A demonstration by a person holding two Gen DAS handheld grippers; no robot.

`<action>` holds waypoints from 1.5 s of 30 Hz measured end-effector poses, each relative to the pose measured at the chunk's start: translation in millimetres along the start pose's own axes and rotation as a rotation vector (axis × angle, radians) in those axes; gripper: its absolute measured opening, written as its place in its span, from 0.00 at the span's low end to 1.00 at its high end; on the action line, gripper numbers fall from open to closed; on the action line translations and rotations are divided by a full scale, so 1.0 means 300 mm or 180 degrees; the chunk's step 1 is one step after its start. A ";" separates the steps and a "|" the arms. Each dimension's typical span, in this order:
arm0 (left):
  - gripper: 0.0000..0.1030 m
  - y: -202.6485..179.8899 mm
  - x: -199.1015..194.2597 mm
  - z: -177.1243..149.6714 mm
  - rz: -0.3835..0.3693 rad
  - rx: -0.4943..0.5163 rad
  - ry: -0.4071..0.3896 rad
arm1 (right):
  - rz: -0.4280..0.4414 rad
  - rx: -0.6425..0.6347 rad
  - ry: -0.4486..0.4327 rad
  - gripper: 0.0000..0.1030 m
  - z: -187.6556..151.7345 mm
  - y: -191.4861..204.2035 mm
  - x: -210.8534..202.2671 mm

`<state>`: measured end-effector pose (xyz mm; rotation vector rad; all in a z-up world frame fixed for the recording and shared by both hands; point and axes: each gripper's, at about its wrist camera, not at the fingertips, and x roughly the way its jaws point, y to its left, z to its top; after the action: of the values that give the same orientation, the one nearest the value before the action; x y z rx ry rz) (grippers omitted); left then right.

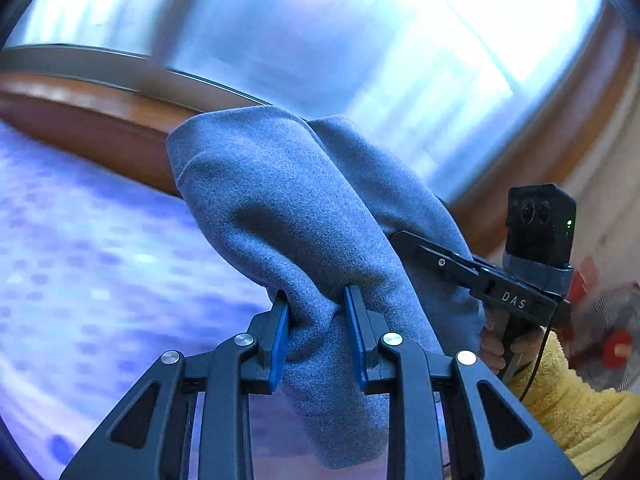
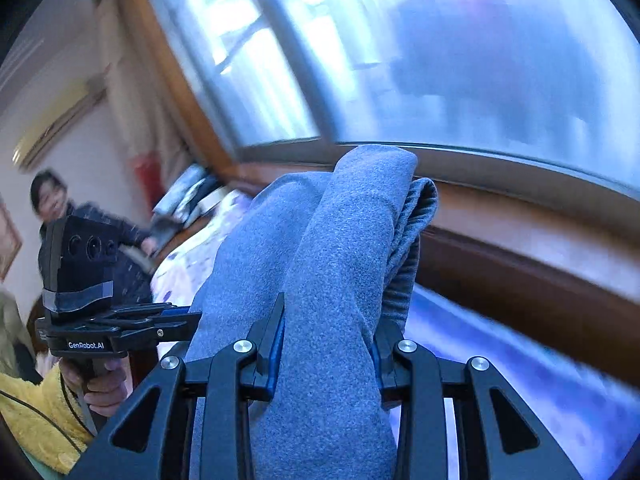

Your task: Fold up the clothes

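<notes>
A blue-grey fleece garment [image 1: 288,208] is lifted off the bed and bunches over both grippers. My left gripper [image 1: 316,320] is shut on a thick fold of it, cloth squeezed between the blue pads. In the right wrist view the same garment [image 2: 340,260] rises in a tall fold with a ribbed hem [image 2: 408,248] on its right side, and my right gripper [image 2: 328,332] is shut on it. The right gripper [image 1: 404,240] also shows from the side in the left wrist view, its tips buried in the cloth. The left gripper [image 2: 188,322] appears at the left of the right wrist view, touching the cloth.
Below lies a bed with a purple floral sheet [image 1: 80,280], bounded by a wooden board [image 1: 100,120] under a large window [image 1: 360,40]. A yellow sleeve [image 1: 568,404] and hand hold the right gripper. Another person [image 2: 60,208] stands at the far left by the bed.
</notes>
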<state>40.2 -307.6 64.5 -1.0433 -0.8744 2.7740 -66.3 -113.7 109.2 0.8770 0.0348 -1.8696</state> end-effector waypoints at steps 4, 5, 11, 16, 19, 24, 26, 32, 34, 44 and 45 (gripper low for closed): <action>0.25 0.209 -0.133 0.043 0.0284 -0.0236 -0.0256 | 0.0269 -0.0297 0.0164 0.32 0.134 0.124 0.290; 0.25 0.273 -0.170 0.054 0.0342 -0.0300 -0.0314 | 0.0334 -0.0363 0.0206 0.32 0.163 0.153 0.362; 0.25 0.578 -0.320 0.101 0.0693 -0.0610 -0.0571 | 0.0632 -0.0756 0.0462 0.32 0.284 0.331 0.713; 0.25 0.758 -0.364 0.106 0.0952 -0.0771 -0.0594 | 0.0682 -0.1071 0.0655 0.32 0.324 0.459 0.948; 0.25 0.846 -0.359 0.093 0.1077 -0.0884 -0.0616 | 0.0672 -0.1262 0.0751 0.32 0.325 0.516 1.054; 0.25 0.976 -0.328 0.078 0.1149 -0.1120 -0.0620 | 0.0669 -0.1574 0.0919 0.32 0.317 0.567 1.214; 0.25 0.969 -0.316 0.043 0.1186 -0.1181 -0.0576 | 0.0650 -0.1640 0.0982 0.33 0.312 0.565 1.265; 0.25 0.974 -0.272 -0.027 0.1283 -0.1308 -0.0518 | 0.0567 -0.1660 0.1146 0.34 0.280 0.501 1.382; 0.25 0.971 -0.275 -0.044 0.1274 -0.1343 -0.0497 | 0.0564 -0.1588 0.1171 0.36 0.285 0.485 1.401; 0.25 0.935 -0.373 -0.092 0.1219 -0.1290 -0.0234 | -0.0042 -0.1042 0.0796 0.43 0.327 0.469 1.236; 0.25 0.937 -0.385 -0.081 0.1231 -0.1241 -0.0217 | -0.0132 -0.0997 0.0729 0.44 0.330 0.471 1.208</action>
<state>184.9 -559.0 -29.7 -1.3002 -1.4023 3.0351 -82.5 -504.9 20.8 0.8696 0.4773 -1.7322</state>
